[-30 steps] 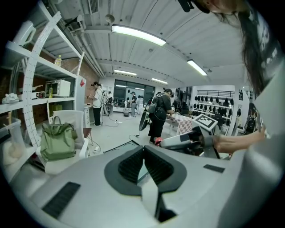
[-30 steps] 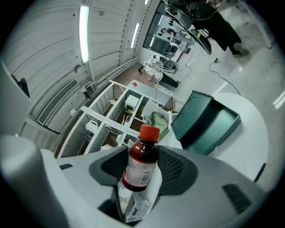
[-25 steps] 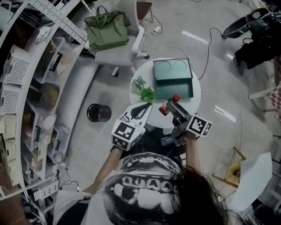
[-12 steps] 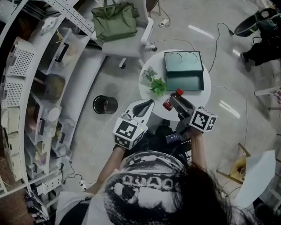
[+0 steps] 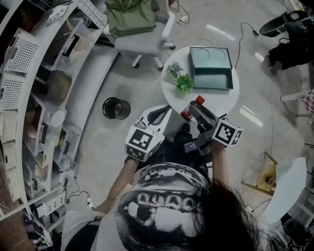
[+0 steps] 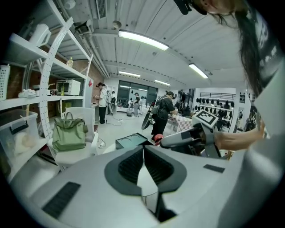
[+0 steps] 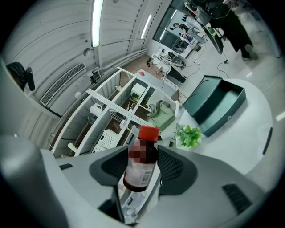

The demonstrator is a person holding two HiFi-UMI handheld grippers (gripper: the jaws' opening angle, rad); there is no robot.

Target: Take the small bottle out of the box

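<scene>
A small dark bottle point(image 7: 141, 159) with a red cap stands upright between the pads of my right gripper point(image 7: 142, 167), which is shut on it. In the head view the bottle point(image 5: 191, 108) hangs over the near edge of the round white table point(image 5: 222, 100), held by the right gripper point(image 5: 194, 110). The dark green box point(image 5: 211, 68) lies open at the table's far side, well apart from the bottle; it also shows as the box point(image 7: 214, 103). My left gripper point(image 5: 158, 115) hovers off the table's left, and in its own view the left gripper point(image 6: 143, 155) is shut with nothing in it.
A small green plant point(image 5: 182, 81) stands on the table left of the box. An office chair with a green bag point(image 5: 132, 13) is beyond. White shelving point(image 5: 34, 88) runs along the left, and a round black bin point(image 5: 116, 108) sits on the floor. Cables trail near the table.
The right gripper has drawn the bottle back from the box toward the person. The head view has shifted, so the table now sits higher and further right. The left gripper stays shut.
</scene>
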